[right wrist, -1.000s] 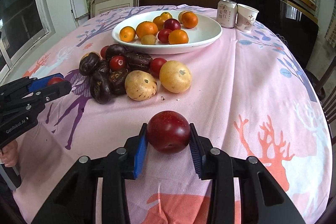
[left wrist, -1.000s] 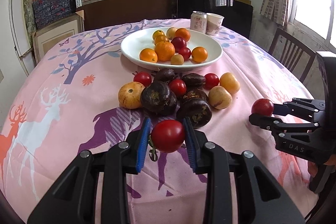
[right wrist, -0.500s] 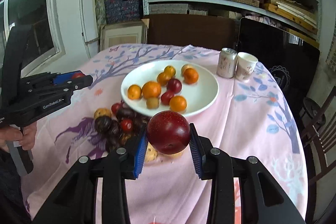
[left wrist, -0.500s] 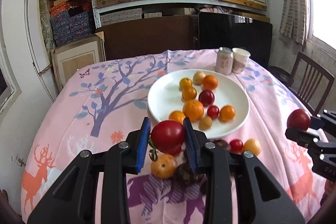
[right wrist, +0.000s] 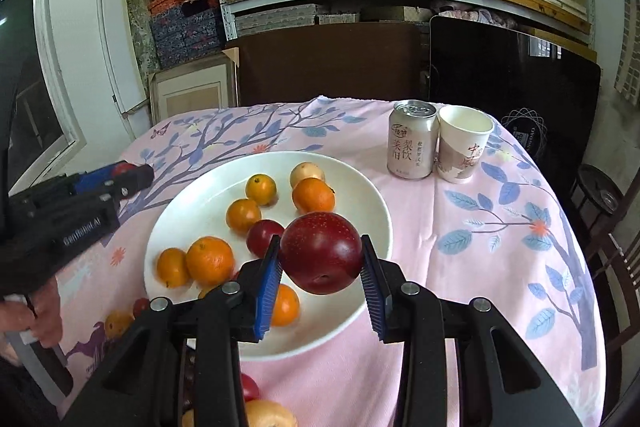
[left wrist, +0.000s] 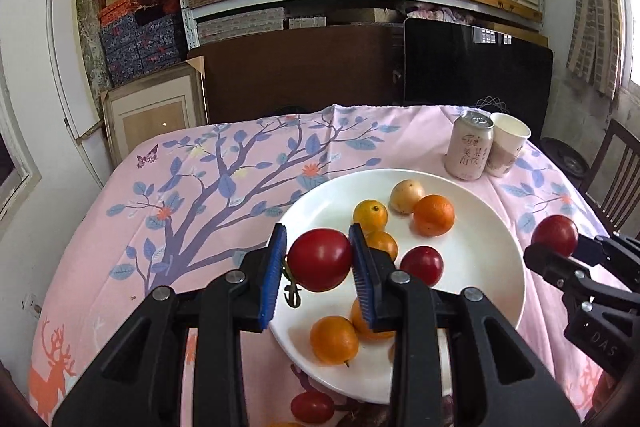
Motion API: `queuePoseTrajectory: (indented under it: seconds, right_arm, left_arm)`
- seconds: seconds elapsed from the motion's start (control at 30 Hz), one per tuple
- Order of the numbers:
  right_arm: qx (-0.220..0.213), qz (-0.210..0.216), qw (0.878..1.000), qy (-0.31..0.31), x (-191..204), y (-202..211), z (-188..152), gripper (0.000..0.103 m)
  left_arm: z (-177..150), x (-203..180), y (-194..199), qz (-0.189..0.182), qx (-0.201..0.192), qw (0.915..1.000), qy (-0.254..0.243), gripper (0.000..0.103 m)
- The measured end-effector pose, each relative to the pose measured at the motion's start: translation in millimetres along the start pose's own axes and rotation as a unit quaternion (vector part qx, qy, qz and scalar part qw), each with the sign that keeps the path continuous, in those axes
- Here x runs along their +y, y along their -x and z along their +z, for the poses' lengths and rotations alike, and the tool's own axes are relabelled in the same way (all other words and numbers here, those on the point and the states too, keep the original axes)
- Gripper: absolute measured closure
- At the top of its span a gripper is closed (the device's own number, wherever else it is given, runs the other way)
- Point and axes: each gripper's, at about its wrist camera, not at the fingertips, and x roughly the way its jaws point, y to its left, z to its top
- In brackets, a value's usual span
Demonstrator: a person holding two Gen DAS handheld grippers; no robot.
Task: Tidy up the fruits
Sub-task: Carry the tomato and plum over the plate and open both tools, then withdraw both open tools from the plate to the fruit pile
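My left gripper (left wrist: 318,261) is shut on a red tomato (left wrist: 320,259) with a green stalk, held above the near left rim of the white plate (left wrist: 492,239). My right gripper (right wrist: 321,261) is shut on a dark red plum (right wrist: 322,253), hanging over the plate (right wrist: 372,195) at its near right side. The plate holds several oranges (right wrist: 209,260), a yellow fruit (right wrist: 306,173) and a small red fruit (right wrist: 264,237). In the left wrist view the right gripper (left wrist: 560,247) shows at the right edge with its plum (left wrist: 554,235). In the right wrist view the left gripper (right wrist: 124,173) enters from the left.
A drink can (right wrist: 412,145) and a paper cup (right wrist: 462,149) stand just behind the plate on the pink tablecloth (right wrist: 500,227). Loose fruit lies at the plate's near edge (left wrist: 312,407). A wooden chair (left wrist: 616,179) stands at the right. Shelves and boards fill the wall behind.
Both grippers have travelled forward and upward from the loose fruit pile to over the plate, each still carrying its fruit. The pile has dropped out of sight below.
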Motion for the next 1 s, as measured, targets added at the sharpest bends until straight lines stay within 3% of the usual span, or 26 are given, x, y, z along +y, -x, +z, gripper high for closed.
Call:
queuePoseTrajectory:
  seconds: [0.13,0.3,0.67,0.73,0.77,0.83,1.0]
  right_arm:
    - [0.008,0.000,1.000,0.012,7,-20,5,0.065]
    - [0.015,0.003,1.000,0.013,16,-38,2,0.065]
    - [0.016,-0.007,1.000,0.014,18,-44,-2,0.063]
    - [-0.008,-0.024,1.000,0.011,14,-36,-2,0.019]
    - [-0.021,-0.033,0.999,0.010,13,-30,-1,0.015]
    - [-0.028,-0.036,0.999,0.015,13,-19,2,0.010]
    - [-0.049,-0.025,0.998,0.013,16,8,9,0.005]
  left_arm:
    - [-2,14,-16,-0.043,0.002,0.9987,0.026,0.072]
    - [-8,22,-31,-0.039,0.008,0.9991,0.012,0.072]
    - [-12,28,-45,-0.048,0.032,0.9978,0.033,0.071]
    - [-13,28,-47,-0.050,0.032,0.9975,0.037,0.040]
    - [-14,29,-47,-0.048,0.030,0.9977,0.037,0.004]
    - [-17,28,-44,-0.032,0.015,0.9988,0.035,0.005]
    - [-24,35,-35,-0.035,0.041,0.9976,0.044,0.005]
